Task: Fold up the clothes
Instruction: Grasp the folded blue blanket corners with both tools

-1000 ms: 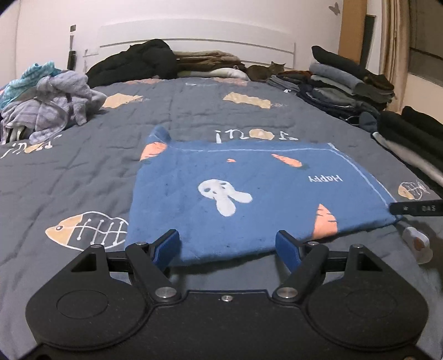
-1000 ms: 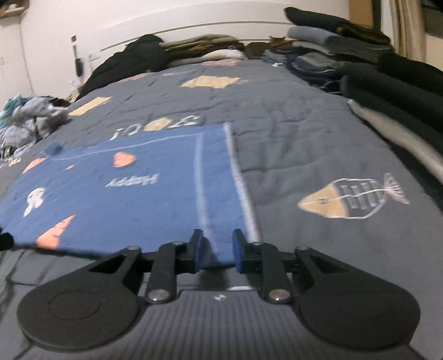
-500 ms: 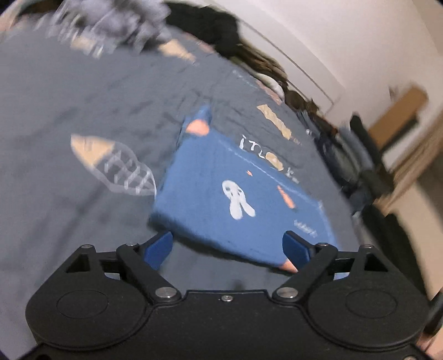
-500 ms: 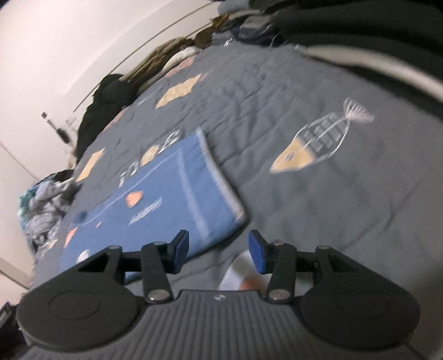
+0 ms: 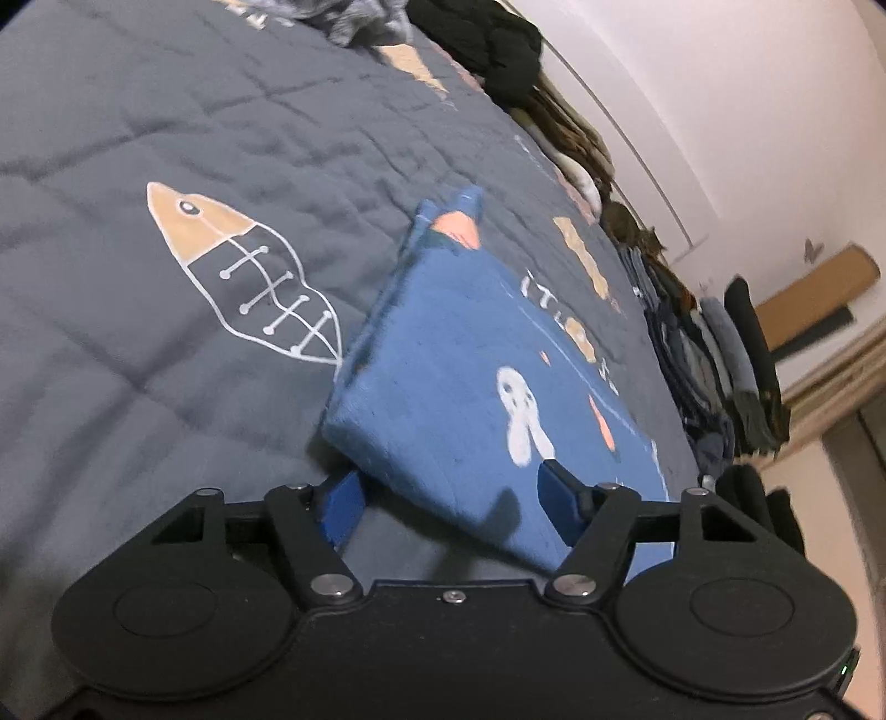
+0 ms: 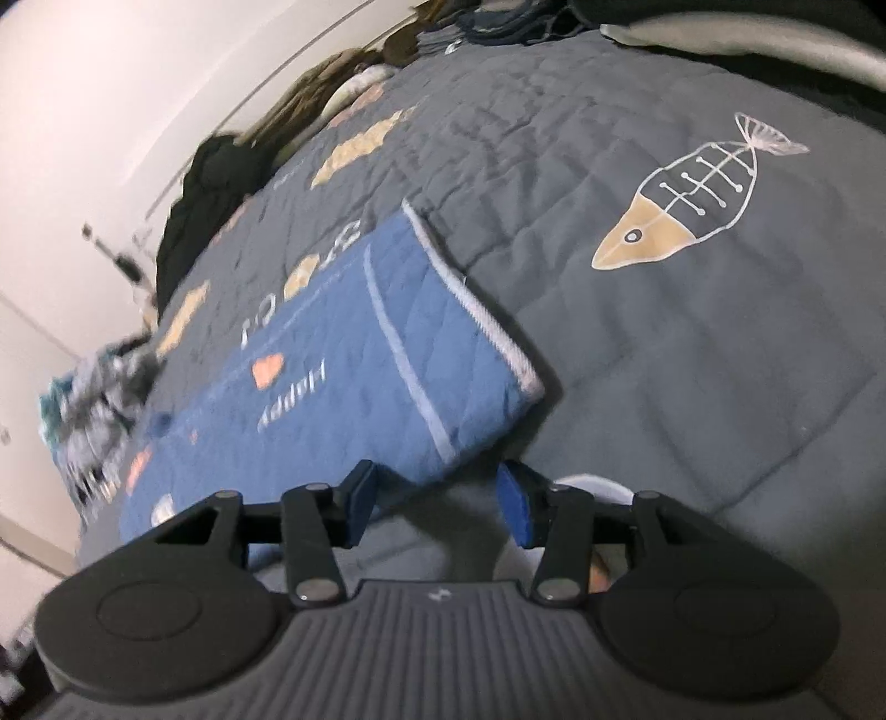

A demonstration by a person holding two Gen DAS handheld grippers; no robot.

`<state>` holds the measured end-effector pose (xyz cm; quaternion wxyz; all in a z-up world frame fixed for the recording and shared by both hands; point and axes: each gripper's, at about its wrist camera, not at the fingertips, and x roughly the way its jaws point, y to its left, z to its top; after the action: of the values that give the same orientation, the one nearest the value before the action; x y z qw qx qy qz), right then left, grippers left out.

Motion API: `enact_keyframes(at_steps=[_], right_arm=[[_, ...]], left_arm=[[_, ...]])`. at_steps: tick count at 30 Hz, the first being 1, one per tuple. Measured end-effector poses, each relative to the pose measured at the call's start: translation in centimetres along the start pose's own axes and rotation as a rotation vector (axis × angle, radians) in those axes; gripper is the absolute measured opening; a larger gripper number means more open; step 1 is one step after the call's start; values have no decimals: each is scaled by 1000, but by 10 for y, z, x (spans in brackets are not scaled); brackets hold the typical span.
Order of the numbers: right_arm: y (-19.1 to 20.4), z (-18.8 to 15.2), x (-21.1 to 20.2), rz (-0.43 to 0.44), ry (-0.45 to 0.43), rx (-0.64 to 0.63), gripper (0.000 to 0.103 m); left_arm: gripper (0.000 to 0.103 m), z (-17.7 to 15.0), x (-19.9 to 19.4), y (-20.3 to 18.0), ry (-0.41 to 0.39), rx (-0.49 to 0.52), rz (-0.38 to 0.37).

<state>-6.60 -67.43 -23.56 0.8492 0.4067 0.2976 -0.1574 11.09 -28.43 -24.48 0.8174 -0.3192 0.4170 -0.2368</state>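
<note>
A folded blue cloth (image 5: 470, 376) with a white rabbit and orange carrots lies flat on the grey bed quilt (image 5: 138, 138). My left gripper (image 5: 451, 507) is open and rolled sideways, its blue pads straddling the cloth's near left corner, one pad over the fabric. In the right wrist view the same blue cloth (image 6: 354, 376) shows its white-trimmed right edge. My right gripper (image 6: 437, 507) is open at the cloth's near right corner, with nothing pinched between the pads.
Stacks of folded dark clothes (image 5: 731, 354) line the bed's right side. A black jacket (image 5: 487, 39) and more garments lie by the headboard. A crumpled pile of unfolded clothes (image 6: 88, 421) sits on the bed's left. A small white object (image 6: 592, 487) lies under my right gripper.
My right gripper was shut on the cloth's edge a second ago and is now open. Both grippers have rolled sideways; the left one has moved in over the near left corner.
</note>
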Motion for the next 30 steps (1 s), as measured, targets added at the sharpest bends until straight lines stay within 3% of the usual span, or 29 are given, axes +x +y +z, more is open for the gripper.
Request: enact_keyframes(at_steps=[3,7,8,10,11,17,21,24,30], right_arm=[[-7,4,5,31,-27,76,51],[-14,8,10,59,-56,173,51],[-14,9,10,62,-58,189,49],[-11,12,9,64,-72,195,29],[-10,13,8,72,-81,197,15],[2,27,-19,164,-99,235,11],[9,28,-47,197,-60,250,11],[11,23,-65,185,-32,259,11],[-7,-21,-91,72,3,250,11]], left_arm=[[55,5,7,5,-3,-34,-15],[22,13,11,9,-13,-59,-9],[19,14,10,8,-15,-56,-12],[13,16,8,6,-20,-51,-16],[13,17,6,5,-22,-48,-19],[11,30,-17,-6,-14,-63,-34],[11,34,-47,-15,14,-57,-47],[10,25,-66,-20,44,-56,-30],[10,-6,-77,-9,111,-38,29]])
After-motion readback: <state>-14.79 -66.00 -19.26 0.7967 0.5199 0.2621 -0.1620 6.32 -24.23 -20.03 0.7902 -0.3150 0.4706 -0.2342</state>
